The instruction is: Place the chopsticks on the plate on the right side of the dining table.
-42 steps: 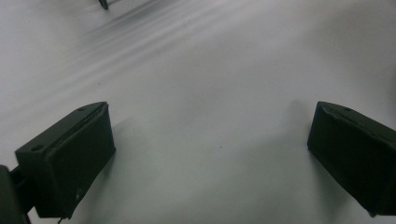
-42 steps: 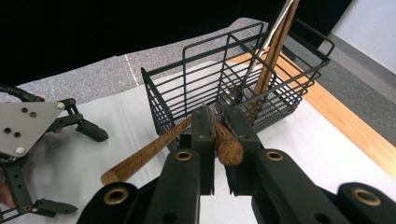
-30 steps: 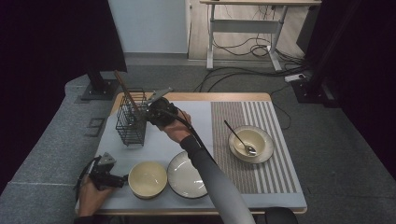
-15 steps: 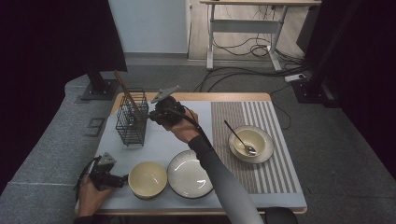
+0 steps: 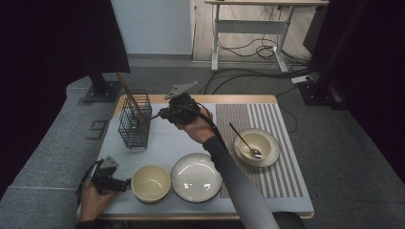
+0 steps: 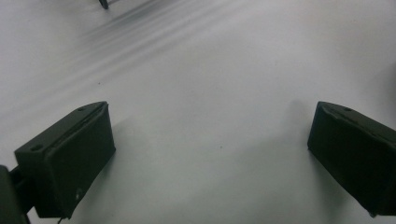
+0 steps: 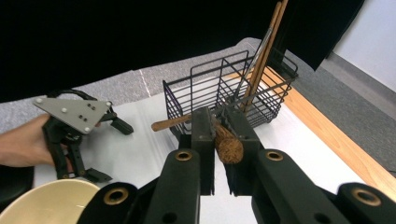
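My right gripper [image 7: 220, 122] is shut on a wooden-handled utensil [image 7: 228, 144], which lies crosswise between the jaws with its thin end pointing left. In the high view this gripper [image 5: 161, 114] hangs just right of the black wire basket [image 5: 135, 125], above the white mat. Wooden sticks [image 7: 266, 46] lean upright in the basket [image 7: 233, 91]. My left gripper [image 5: 120, 184] rests at the table's near left corner beside a cream bowl [image 5: 151, 182]. Its jaws [image 6: 210, 158] stand open over the bare white mat.
A white plate [image 5: 197, 176] sits right of the cream bowl. On the striped mat [image 5: 286, 119] stands a second bowl [image 5: 267, 138] with a spoon [image 5: 243, 140] in it. The left gripper [image 7: 111, 150] and its hand appear at the left of the right gripper view.
My right gripper has moved right and up, away from the basket, carrying the utensil with it. The left hand has stayed put.
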